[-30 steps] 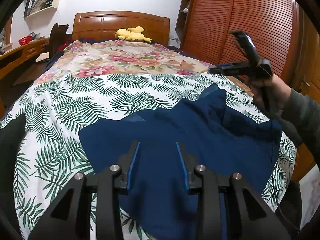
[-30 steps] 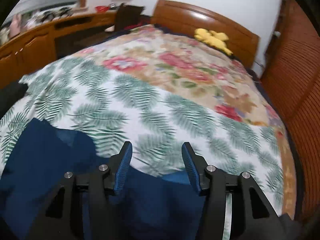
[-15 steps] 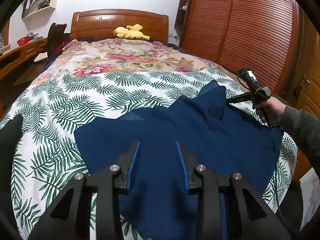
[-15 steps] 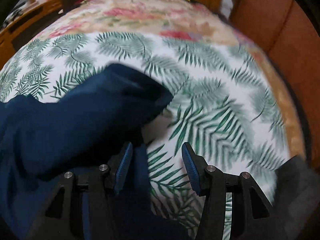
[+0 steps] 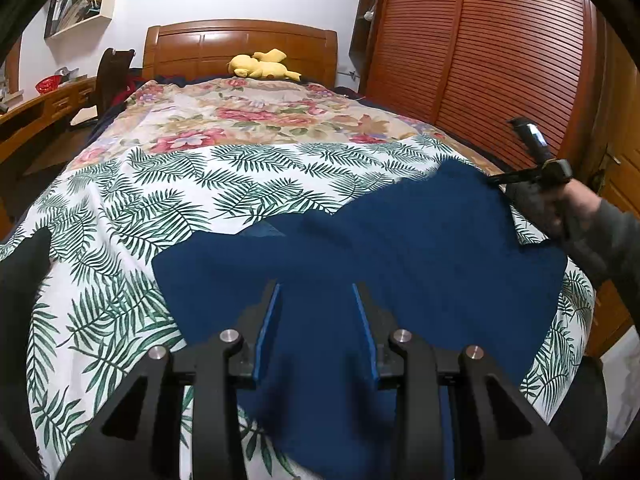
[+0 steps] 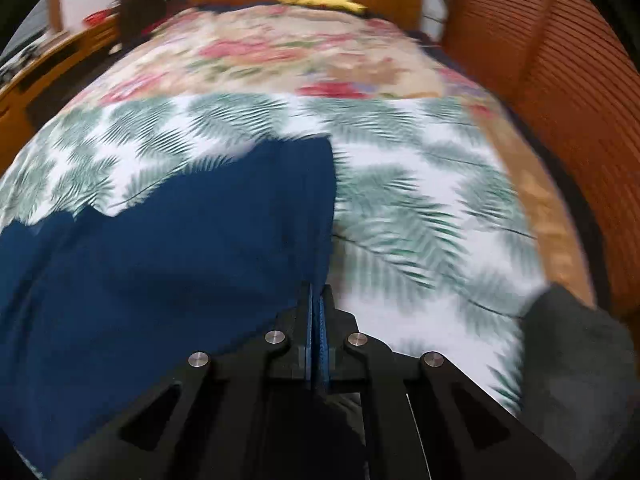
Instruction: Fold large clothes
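Blue-padded right claw (image 6: 318,320), just closed, clenched on the edge of the navy garment (image 6: 168,264); left claw (image 5: 316,332) parted above the cloth, gripping nothing. Garment spread loosely over the foot of the bed (image 5: 120,208), rumpled, no clean fold visible yet; probably still straightening, all folds left. Palm-leaf sheet beneath, floral quilt (image 5: 256,116) beyond, yellow plush toy (image 5: 260,65) by wooden headboard, slatted wardrobe (image 5: 500,60) alongside.

Blue garment (image 5: 400,264) lies on the leaf-print bed (image 5: 168,200).
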Demonstrator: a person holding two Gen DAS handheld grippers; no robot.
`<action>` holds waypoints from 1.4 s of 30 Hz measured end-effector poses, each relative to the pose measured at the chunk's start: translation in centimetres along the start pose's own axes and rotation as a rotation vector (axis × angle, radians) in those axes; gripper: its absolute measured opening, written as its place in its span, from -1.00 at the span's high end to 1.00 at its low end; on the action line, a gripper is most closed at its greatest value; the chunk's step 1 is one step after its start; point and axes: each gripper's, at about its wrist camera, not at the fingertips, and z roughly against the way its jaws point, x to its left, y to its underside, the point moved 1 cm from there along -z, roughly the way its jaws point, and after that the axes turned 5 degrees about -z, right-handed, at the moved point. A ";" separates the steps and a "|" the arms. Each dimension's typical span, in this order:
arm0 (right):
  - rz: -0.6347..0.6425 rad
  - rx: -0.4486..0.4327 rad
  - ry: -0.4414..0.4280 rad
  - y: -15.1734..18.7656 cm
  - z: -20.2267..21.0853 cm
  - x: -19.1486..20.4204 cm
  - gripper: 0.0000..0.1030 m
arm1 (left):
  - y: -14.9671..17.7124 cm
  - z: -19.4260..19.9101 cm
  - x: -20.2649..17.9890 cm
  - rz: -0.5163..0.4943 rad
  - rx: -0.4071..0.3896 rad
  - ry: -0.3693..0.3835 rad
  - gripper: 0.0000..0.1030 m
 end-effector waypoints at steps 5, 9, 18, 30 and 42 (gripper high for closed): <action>-0.066 -0.027 0.062 1.3 1.8 -2.8 0.98 | 0.4 1.1 -0.1 0.001 -0.009 -0.004 0.34; -0.059 -0.061 -0.043 3.9 4.1 -2.5 0.49 | 1.2 2.7 -0.9 0.002 -0.016 -0.010 0.34; 0.036 0.021 -0.182 10.3 5.7 0.7 0.18 | 5.0 6.6 -3.6 0.015 0.015 -0.037 0.33; -0.011 0.081 -0.200 14.1 5.4 -0.3 0.18 | 9.1 5.9 -4.0 0.113 0.128 -0.047 0.33; -0.025 -0.257 -0.337 17.5 14.3 -1.6 0.98 | 7.9 4.0 -4.6 0.132 0.155 0.008 0.33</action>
